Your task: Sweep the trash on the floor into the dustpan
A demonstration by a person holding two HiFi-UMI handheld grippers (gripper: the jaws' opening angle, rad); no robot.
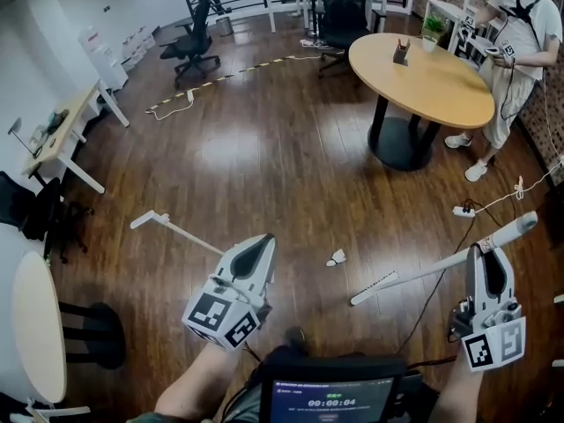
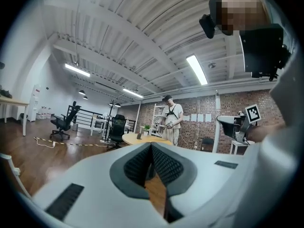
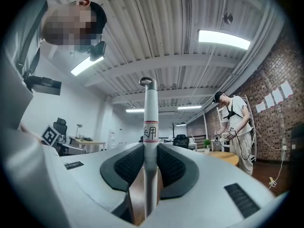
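A small white crumpled piece of trash (image 1: 336, 257) lies on the wooden floor between my two grippers. My right gripper (image 1: 487, 249) is shut on the white broom pole (image 1: 423, 271) near its top end. The pole slants down and left to the narrow broom head (image 1: 374, 287), just right of the trash. In the right gripper view the pole (image 3: 150, 113) stands between the pads, with a hook at its tip. My left gripper (image 1: 263, 247) hangs left of the trash, and its jaws (image 2: 152, 148) meet with nothing between them. A thin white rod with a short crosspiece (image 1: 150, 220) runs behind it.
A round wooden table (image 1: 441, 91) stands at the back right with a person (image 1: 520, 42) beside it. A power strip and cable (image 1: 464, 210) lie on the floor at the right. Office chairs (image 1: 192, 47) stand at the back, a desk (image 1: 62, 139) at the left and a white round table (image 1: 35, 324) at the lower left.
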